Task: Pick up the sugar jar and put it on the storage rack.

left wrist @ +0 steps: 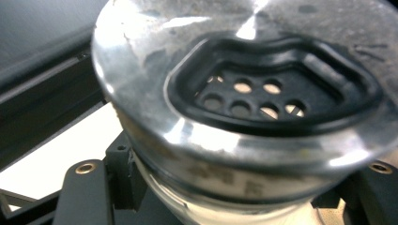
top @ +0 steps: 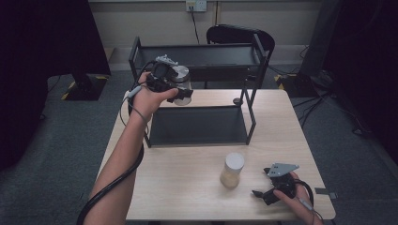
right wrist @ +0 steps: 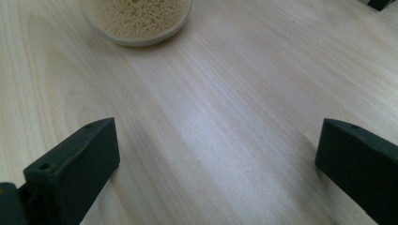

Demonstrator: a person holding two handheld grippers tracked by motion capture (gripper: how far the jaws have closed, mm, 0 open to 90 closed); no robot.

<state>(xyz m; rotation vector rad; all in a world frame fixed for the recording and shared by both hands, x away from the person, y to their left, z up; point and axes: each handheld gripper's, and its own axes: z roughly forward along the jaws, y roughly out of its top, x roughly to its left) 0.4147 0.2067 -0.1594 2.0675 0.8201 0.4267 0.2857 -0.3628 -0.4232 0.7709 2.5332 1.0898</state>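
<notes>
Two jars are in play in the high view. The left gripper holds a metal-lidded shaker jar raised above the lower shelf of a black two-tier rack, just in front of its upper tier; lifted there, it looks bound for one of the shelves. The second jar, filled with pale grains and capped in white, stands upright on the wooden table, in front of the rack. The right gripper rests low on the table near that grain jar, apart from it, as if waiting its turn.

In the left gripper view the jaws are clamped on the shaker jar just under its lid, which keeps it upright. The lid is brushed, scuffed metal with a black rubber-rimmed sifter opening pierced by round holes; the wall below is clear, with a blurred label.

In the right gripper view the jaws stand wide apart with bare table between them, gripping nothing. The grain jar's base sits ahead, its tiny tan beads visible through the clear wall.
</notes>
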